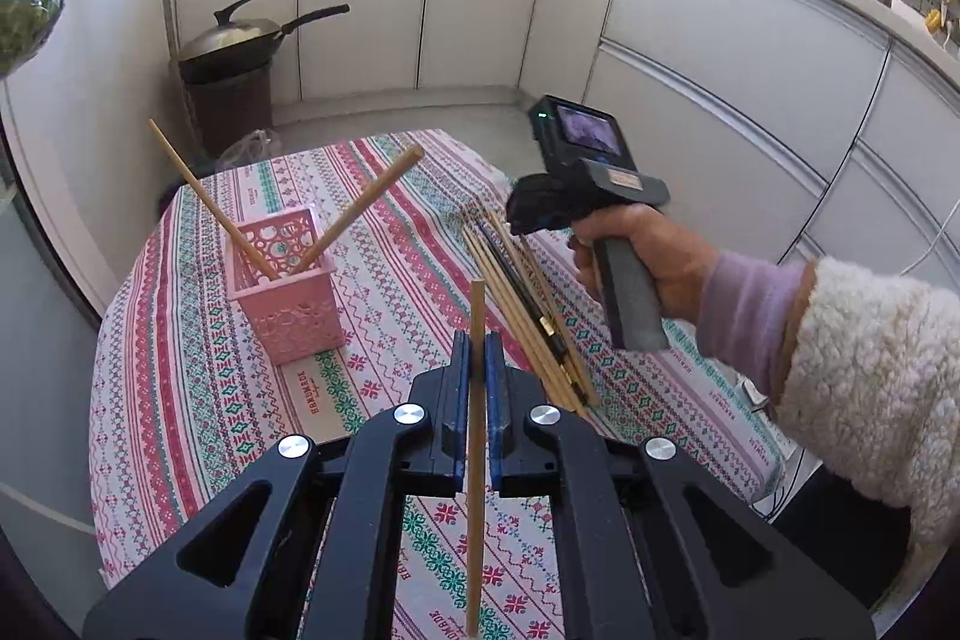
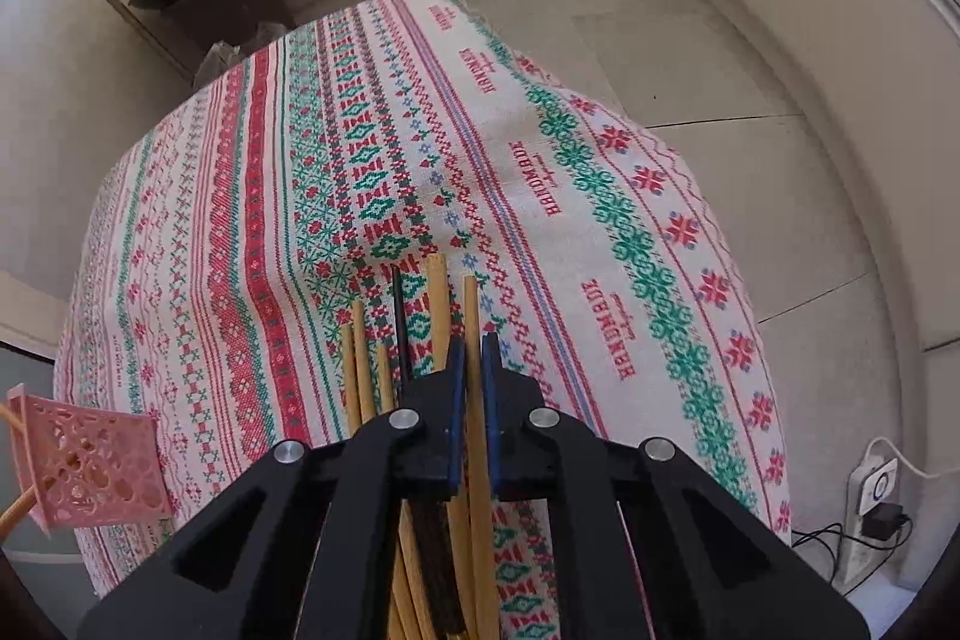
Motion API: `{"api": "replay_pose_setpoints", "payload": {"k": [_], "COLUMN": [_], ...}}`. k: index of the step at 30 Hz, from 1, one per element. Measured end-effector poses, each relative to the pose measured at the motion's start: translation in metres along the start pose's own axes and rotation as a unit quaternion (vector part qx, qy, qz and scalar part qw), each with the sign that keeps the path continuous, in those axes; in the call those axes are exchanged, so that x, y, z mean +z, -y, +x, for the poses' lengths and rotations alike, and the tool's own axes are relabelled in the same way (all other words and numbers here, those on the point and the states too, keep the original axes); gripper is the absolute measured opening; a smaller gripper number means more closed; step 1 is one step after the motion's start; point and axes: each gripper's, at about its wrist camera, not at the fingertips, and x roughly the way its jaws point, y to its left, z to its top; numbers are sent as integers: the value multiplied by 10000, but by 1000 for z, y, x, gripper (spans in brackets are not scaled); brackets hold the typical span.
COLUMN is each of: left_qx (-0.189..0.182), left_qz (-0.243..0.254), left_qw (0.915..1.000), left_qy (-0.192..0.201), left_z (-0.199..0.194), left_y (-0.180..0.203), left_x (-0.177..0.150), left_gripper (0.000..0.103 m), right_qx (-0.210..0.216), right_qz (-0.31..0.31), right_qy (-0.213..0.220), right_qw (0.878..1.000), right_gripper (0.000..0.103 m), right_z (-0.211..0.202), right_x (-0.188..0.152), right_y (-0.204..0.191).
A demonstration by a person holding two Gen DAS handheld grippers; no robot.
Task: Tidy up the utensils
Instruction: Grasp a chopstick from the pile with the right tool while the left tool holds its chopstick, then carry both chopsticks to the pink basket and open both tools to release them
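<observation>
Closest to us, our left gripper (image 1: 478, 370) pinches one upright wooden chopstick (image 1: 476, 460) above the tabletop (image 1: 408, 292) with its patterned cloth. Our right gripper (image 2: 472, 370) is pressed together on a chopstick (image 2: 471, 316) at the edge of the loose bundle of chopsticks (image 1: 528, 316) lying flat. Left of the bundle stands a pink basket (image 1: 288, 292) with two chopsticks leaning inside.
</observation>
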Motion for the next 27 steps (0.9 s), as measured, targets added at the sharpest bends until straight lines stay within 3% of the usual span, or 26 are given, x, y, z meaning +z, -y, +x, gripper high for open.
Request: {"api": "replay_pose_setpoints", "payload": {"k": [9,12,18,27], "left_qx": [-143,-5,203,812], "left_qz": [-317,-446,-861,-1211], "left_qw": [9984,9963,9891,9734], "left_qy": [456,732,1173,1769], "left_z": [-35,-49,-80,-115], "left_y": [-6,-12,-32,-62], "left_x": [7,9,28,78], "left_gripper": [4,4,4,4], "right_qx": [718,1084,1491,2048], "right_qz": [368,441,595,503], "right_qy": [919,1155,1416,1713], "right_qw": [9925,9864,9768,9624], "right_gripper": [6,6,6,6], "right_z": [-142,-181,-229,-274], "right_x": [-64,-91,-115,-109], "right_y": [25,26,22,1]}}
